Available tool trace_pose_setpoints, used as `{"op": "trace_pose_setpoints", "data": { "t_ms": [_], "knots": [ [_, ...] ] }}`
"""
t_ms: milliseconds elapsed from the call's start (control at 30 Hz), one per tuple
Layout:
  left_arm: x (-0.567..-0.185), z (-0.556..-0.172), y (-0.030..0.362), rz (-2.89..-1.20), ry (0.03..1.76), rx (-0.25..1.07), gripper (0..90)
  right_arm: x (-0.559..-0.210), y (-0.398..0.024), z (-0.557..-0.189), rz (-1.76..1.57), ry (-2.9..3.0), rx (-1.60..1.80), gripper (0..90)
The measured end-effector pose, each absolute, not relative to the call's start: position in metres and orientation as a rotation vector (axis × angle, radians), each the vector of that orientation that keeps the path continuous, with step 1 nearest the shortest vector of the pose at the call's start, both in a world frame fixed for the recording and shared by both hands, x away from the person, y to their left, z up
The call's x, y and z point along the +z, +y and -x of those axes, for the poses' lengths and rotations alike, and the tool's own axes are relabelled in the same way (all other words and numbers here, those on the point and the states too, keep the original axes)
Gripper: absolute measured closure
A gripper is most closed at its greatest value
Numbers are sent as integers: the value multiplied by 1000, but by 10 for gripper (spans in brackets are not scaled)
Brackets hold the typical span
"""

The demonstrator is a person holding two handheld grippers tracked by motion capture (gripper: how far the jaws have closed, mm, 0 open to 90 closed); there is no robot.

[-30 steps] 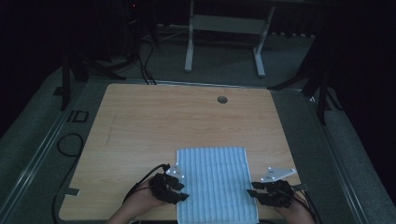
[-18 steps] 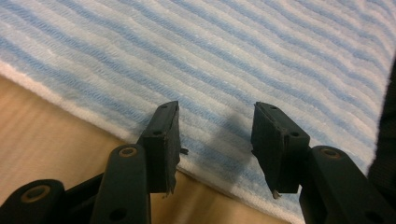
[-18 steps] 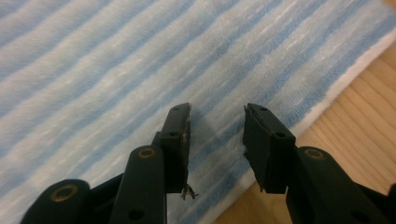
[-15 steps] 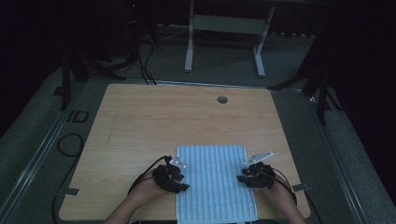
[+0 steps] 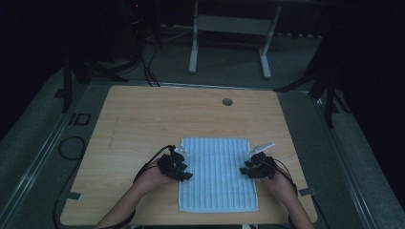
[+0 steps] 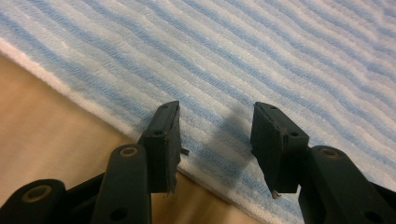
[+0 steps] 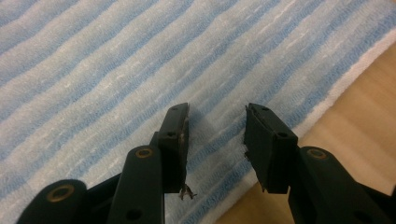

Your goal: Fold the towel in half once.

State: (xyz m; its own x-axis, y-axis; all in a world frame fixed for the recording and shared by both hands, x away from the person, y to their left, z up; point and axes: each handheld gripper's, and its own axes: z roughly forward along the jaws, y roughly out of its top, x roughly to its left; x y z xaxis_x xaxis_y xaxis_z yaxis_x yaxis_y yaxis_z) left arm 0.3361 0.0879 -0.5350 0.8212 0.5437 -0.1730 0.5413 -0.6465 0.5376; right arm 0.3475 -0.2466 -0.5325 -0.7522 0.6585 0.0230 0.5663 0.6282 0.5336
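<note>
We see a blue-and-white striped towel (image 5: 218, 174) lying flat on the near half of the worktop (image 5: 143, 119), its near edge just short of the worktop's front edge. Compared with a second ago, both hands have come inward from the towel's outer flanks: the left gripper (image 5: 184, 175) now sits at the towel's left edge and the right gripper (image 5: 248, 171) at its right edge, roughly level with each other about midway along each side. In the left gripper view the jaws stand apart over the white hem, with striped cloth and a strip of bare wood showing between them; in the right gripper view the jaws likewise stand apart above the hem, and nothing is pinched in either pair. The right jaws have opened slightly over the last second; the left have held their gap. We judge this to be the approach to a two-handed pickup, most likely for a fold, with the pinch not yet made. The side hems lie flat against the wood, so the lower jaw of each gripper would need to slide under the edge. Beyond the towel the worktop is bare up to a small round hole (image 5: 227, 101) near its far edge, which leaves ample room to carry the cloth forward.
</note>
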Motion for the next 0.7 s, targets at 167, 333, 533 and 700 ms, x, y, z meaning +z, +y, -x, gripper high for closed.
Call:
{"op": "trace_pose_setpoints", "data": {
  "t_ms": [167,333,533,700],
  "knots": [
    [-534,-347,86,-2426,808,33,526,-532,-244,-363,-1036,2663,783,590],
    [-531,-356,82,-2468,819,46,523,-532,-240,-370,-1047,2657,758,583],
    [-520,-368,89,-2430,876,87,440,-516,-246,-376,-1036,2614,795,545],
    [-507,-391,98,-2342,947,150,440,-496,-258,-398,-1099,2554,843,545]
  ]
}}
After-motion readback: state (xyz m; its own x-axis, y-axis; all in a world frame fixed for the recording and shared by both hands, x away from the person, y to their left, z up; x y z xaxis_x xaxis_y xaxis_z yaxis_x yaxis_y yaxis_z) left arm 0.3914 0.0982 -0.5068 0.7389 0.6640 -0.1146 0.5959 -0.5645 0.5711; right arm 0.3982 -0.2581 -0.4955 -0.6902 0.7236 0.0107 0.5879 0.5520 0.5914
